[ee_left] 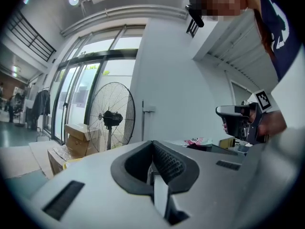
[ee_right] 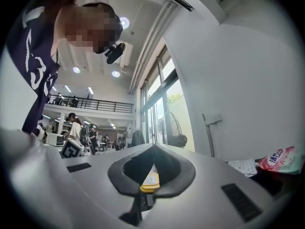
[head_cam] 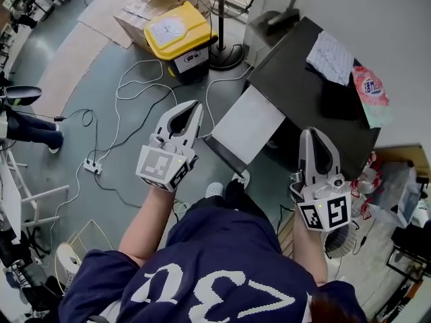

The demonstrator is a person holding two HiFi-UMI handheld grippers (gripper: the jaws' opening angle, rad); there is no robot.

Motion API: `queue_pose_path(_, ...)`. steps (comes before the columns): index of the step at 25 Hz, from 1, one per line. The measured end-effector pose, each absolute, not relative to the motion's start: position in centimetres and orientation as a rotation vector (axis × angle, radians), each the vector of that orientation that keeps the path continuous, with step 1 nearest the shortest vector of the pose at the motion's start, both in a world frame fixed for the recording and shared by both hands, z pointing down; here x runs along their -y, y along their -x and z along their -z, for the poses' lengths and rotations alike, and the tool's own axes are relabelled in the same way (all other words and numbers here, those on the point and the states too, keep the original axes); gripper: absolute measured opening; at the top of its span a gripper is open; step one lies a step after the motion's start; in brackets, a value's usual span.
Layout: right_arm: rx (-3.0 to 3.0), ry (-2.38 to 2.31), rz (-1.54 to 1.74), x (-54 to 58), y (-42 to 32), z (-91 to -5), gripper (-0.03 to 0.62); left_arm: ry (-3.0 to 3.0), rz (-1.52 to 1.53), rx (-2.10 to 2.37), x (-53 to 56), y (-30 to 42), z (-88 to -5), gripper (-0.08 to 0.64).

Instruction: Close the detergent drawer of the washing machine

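Note:
The washing machine (head_cam: 296, 59) is a black-topped box at the upper right of the head view, with a white panel (head_cam: 248, 124) sticking out from its near side. I cannot make out the detergent drawer itself. My left gripper (head_cam: 194, 108) hovers to the left of the white panel, shut and empty. My right gripper (head_cam: 310, 137) hangs over the machine's near edge, also shut with nothing in it. In the left gripper view the closed jaws (ee_left: 153, 149) point past the machine top (ee_left: 214, 148) towards a wall.
A white cloth (head_cam: 330, 57) and a pink detergent bag (head_cam: 370, 91) lie on the machine top. A yellow-lidded bin (head_cam: 178, 33), a standing fan (ee_left: 111, 116) and cardboard boxes (ee_left: 75, 137) stand beyond. White cables and a power strip (head_cam: 92, 166) trail over the floor at the left.

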State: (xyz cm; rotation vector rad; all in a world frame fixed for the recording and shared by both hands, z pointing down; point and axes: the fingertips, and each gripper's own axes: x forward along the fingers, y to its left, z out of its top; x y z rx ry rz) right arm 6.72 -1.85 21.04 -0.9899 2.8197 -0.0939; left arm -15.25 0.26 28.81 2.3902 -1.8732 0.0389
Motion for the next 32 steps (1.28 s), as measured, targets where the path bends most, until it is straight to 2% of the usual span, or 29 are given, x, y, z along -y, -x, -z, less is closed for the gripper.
queue_pose_path(4, -2.859, 0.934, 0.108, 4.5, -7.6, -22.0, 0.015, -2.436, -0.036, 1.795, 1.8, 15.4, -29.9, 0.02)
queue_pose_path(12, -2.877, 0.992, 0.201, 8.3, -9.0, -25.4, 0.015, -2.32, -0.141, 1.968, 4.5, 17.6, -31.7, 0.021)
queue_pose_path(25, -3.08, 1.087, 0.585, 4.0, -5.1, -38.6, 0.018, -2.443, -0.28, 1.56, 5.0, 16.6, -38.8, 0.023)
queue_pose_path(27, -3.115, 1.034, 0.699, 2.3, -3.9, -41.1, 0.11, -2.454, -0.297, 1.477, 4.2, 16.5, -40.4, 0.046)
queue_pose_path(28, -3.132, 1.004, 0.768, 1.2, -3.2, -42.5, 0.135, -2.458, -0.305, 1.431, 3.7, 16.3, -41.3, 0.07)
queue_pose_path(30, -3.169, 0.951, 0.882, -1.0, -2.0, -45.2, 0.176, -2.464, -0.33, 1.349, 2.5, 16.0, -43.1, 0.092)
queue_pose_path(32, -3.201, 0.909, 0.954, -2.9, -1.2, -47.3, 0.184, -2.464, -0.356, 1.297, 1.3, 16.0, -44.6, 0.095)
